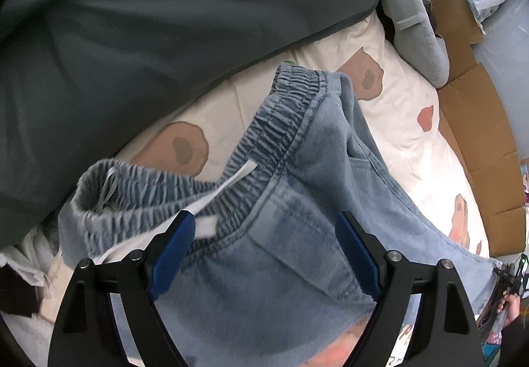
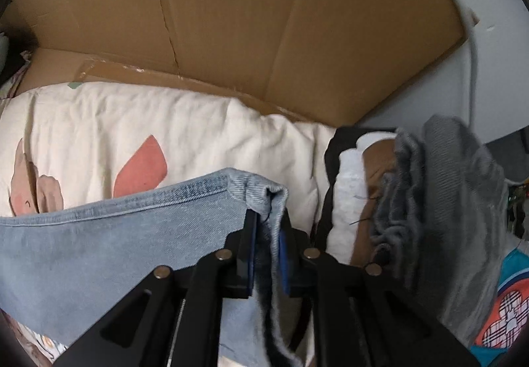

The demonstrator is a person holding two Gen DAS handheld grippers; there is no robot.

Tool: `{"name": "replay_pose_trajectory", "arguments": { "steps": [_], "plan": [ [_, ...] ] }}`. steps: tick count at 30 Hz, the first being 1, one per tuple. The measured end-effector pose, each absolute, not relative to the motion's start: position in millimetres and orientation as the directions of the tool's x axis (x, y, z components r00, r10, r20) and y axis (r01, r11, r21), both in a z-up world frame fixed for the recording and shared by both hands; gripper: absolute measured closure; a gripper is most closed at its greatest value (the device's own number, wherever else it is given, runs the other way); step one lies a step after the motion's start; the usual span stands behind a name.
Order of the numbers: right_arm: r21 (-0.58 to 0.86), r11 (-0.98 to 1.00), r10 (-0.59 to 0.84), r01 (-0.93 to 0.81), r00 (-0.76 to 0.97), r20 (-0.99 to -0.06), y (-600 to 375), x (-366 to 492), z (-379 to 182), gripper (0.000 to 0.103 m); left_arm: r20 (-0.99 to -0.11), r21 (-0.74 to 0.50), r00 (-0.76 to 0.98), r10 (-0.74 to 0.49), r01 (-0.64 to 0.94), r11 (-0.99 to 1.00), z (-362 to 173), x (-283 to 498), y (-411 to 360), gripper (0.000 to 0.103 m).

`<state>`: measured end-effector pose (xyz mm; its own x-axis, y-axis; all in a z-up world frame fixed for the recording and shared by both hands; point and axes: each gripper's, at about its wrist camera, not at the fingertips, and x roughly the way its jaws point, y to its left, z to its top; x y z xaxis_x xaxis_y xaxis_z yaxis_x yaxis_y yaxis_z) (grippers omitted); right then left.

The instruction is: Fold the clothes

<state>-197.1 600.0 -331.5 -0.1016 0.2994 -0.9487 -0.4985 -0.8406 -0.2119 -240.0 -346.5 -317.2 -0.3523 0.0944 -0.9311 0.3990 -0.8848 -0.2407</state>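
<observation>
Light-blue jeans with a gathered elastic waistband and a white drawstring lie over a cream printed bedsheet. My left gripper hovers over the waistband area, open wide, with denim showing below its blue pads and nothing gripped. In the right wrist view, my right gripper is shut on a folded corner of the jeans' hem. The rest of that denim stretches away to the left over the bedsheet.
A dark grey blanket covers the bed's upper left. A grey plush toy and flattened cardboard run along the far side. Cardboard also stands behind the bed, and grey clothes over white cloth are piled at right.
</observation>
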Motion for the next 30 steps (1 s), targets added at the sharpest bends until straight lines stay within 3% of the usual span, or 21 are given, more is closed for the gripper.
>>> {"name": "replay_pose_trajectory", "arguments": {
  "steps": [4, 23, 30],
  "plan": [
    [-0.181, -0.843, 0.289, -0.507, -0.143, -0.946, 591, -191, -316, 0.077, -0.935, -0.231, -0.345, 0.087, 0.402, -0.886, -308, -220, -348, 0.016],
    [-0.015, -0.911, 0.15, -0.412, -0.296, -0.943, 491, -151, -258, 0.075, -0.93, -0.258, -0.36, 0.077, 0.487, -0.835, -281, -106, -359, 0.016],
    [0.065, -0.95, 0.055, -0.304, -0.372, -0.927, 443, -144, -237, 0.074, -0.933, -0.259, -0.352, 0.078, 0.503, -0.825, -282, -64, -350, 0.016]
  ]
}}
